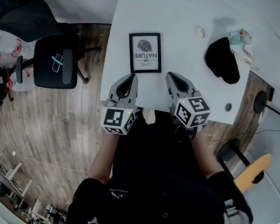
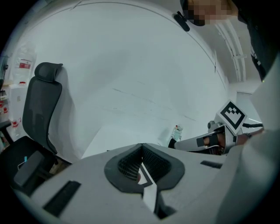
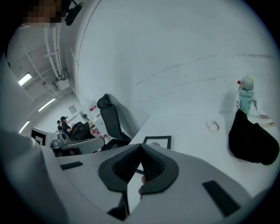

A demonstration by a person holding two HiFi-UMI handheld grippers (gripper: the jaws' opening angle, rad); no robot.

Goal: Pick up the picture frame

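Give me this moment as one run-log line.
phase: pre-grasp | left tongs: shut, empty | right tongs: shut, empty | picture frame: flat on table, untouched

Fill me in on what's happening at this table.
A person stands at a white table with a hand-held gripper in each hand. The left hand-held gripper and the right hand-held gripper both have their jaws shut and empty. They point toward a picture frame that lies flat just ahead of them, untouched. A black bundle sits off to the right.
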